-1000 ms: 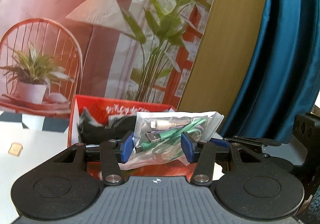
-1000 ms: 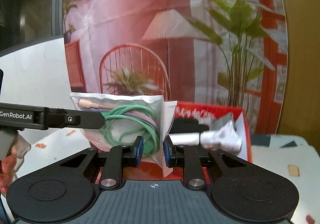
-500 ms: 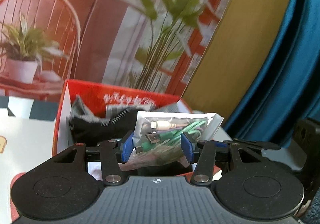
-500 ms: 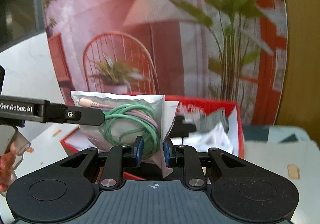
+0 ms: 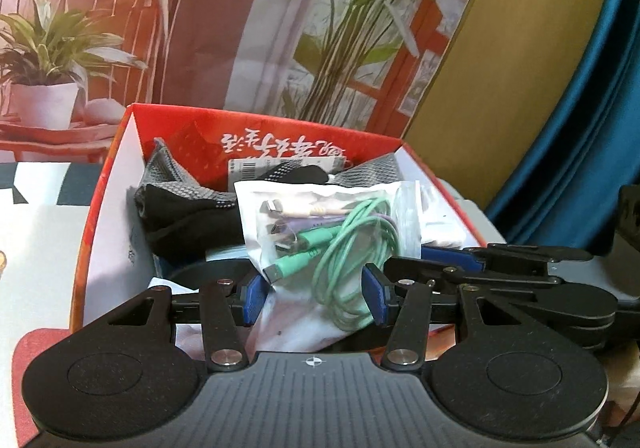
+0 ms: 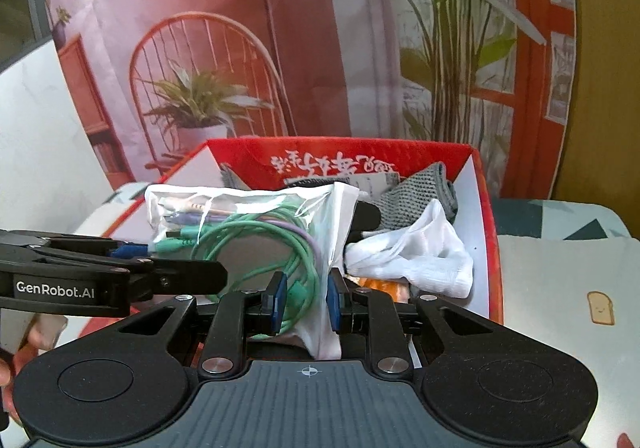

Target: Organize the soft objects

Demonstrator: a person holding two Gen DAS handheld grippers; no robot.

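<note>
I am working at a table [image 6: 560, 260] with a patterned cloth, in front of a picture wall [image 5: 248, 27]. Both my jaws are squeezing a clear bag of cables [image 5: 328, 232], its top edge pointing up, over the red box [image 5: 100, 207]; right gripper [image 6: 306, 302] narrow, left gripper [image 5: 314, 294] wider.

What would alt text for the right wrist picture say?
Right tongs pinch a clear bag of coiled green cables over an open red box holding white and grey cloth. The left tongs grip the bag from the left side.
</note>
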